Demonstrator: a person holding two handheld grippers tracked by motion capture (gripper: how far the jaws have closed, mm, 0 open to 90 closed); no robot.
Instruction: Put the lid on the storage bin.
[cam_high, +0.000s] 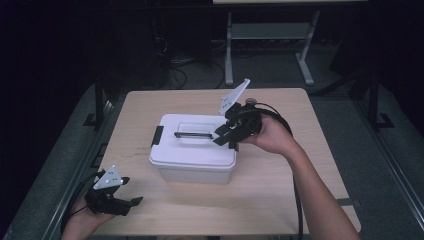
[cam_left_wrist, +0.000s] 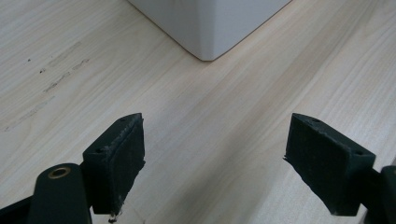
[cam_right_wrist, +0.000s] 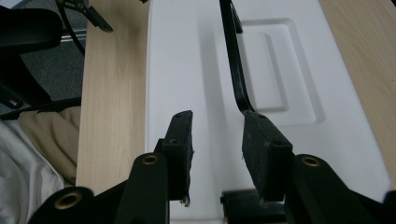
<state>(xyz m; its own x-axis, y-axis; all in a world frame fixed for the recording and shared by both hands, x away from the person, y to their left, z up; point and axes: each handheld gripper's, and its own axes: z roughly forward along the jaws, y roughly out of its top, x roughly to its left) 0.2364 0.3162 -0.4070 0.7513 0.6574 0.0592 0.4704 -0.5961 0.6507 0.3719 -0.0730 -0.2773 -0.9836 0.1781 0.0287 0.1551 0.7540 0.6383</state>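
Over white box (cam_high: 192, 150) lid: right gripper (cam_high: 226, 136), jaws slightly apart beside black handle (cam_high: 192, 134). Left gripper (cam_high: 131, 203) near box corner, jaws wide apart.

The left gripper (cam_high: 131, 203) sat at lower left, jaws wide apart; the right gripper (cam_high: 225, 138) hung at centre, jaws narrowly parted, forearm reaching from lower right.

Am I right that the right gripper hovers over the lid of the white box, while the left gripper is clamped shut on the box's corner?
Not quite. The left gripper is open and apart from the white box, holding nothing; the left gripper view shows bare table between its spread jaws. The right gripper does hover over the lid.
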